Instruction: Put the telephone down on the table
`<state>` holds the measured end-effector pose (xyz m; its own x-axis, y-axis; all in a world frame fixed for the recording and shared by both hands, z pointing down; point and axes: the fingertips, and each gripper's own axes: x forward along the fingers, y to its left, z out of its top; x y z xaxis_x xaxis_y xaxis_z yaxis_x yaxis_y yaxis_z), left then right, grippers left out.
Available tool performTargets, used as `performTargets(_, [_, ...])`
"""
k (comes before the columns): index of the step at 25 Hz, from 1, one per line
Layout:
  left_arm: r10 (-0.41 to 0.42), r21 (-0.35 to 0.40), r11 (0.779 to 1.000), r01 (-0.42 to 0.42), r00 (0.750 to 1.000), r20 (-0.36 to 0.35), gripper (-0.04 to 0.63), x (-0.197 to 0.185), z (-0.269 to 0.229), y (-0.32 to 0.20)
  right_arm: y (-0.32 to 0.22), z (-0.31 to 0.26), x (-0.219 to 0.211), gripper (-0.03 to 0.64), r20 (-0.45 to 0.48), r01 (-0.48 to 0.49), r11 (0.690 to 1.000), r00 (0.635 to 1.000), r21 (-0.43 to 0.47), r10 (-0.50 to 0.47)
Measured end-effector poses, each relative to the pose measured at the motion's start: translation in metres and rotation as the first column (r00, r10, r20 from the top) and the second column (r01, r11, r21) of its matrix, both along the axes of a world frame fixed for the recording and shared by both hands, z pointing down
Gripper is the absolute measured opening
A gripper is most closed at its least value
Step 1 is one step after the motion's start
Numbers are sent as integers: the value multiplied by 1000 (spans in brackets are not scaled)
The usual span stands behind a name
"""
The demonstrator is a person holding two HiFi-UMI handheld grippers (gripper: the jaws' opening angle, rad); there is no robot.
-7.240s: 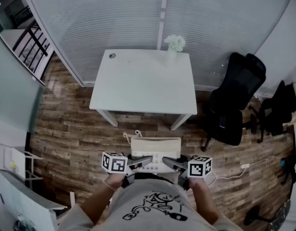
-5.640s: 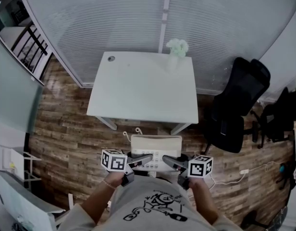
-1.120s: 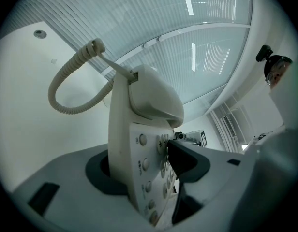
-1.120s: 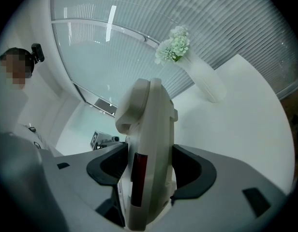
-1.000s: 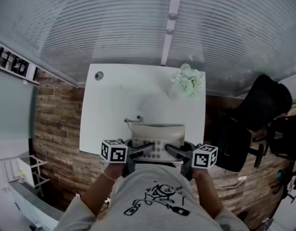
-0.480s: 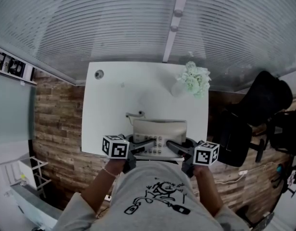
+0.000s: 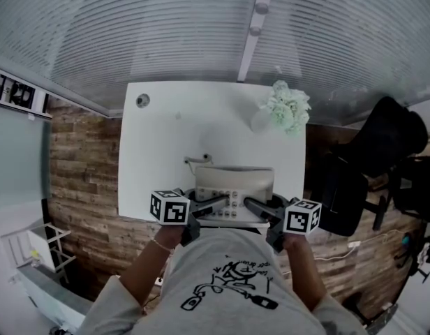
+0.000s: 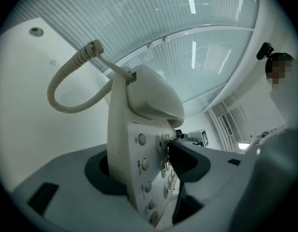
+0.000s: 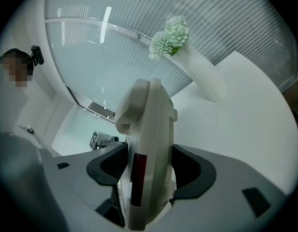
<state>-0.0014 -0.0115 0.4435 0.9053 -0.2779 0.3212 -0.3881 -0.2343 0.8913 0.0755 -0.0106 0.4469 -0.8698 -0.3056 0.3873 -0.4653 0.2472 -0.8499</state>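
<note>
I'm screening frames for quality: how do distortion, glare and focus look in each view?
Head view: strong fisheye bows the blinds into arcs; the table is evenly lit. Left gripper view: black round vignette, bright glare streaks, the telephone looms close. Right gripper view: same vignette, flowers fairly sharp.

Smooth plastic telephone (image 7: 236,180), matt table (image 7: 173,131), rough wooden floor (image 7: 82,159).

White telephone (image 9: 151,124) clamped edgewise in right tool (image 9: 150,170), flower vase (image 9: 203,79) on table (image 9: 258,129)

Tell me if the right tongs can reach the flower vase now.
Probably not yet: the right tongs are shut on the telephone, though bare table lies between it and the vase.
</note>
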Motion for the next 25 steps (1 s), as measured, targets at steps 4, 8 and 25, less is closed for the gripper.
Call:
performTargets(4, [2, -10, 1000, -2, 1000, -6, 264, 0, 12, -4, -3, 9, -1, 295, -6, -14, 1000, 1000, -23, 14])
performTargets(8, [9, -21, 1000, -9, 1000, -1, 264, 2, 22, -3, -2, 20, 0, 295, 5, -13, 999, 1000, -36, 13])
performTargets(25, [19, -59, 998, -18, 1000, 20, 275, -1, 65, -7, -7, 59, -4, 295, -14, -17, 997, 1000, -69, 16])
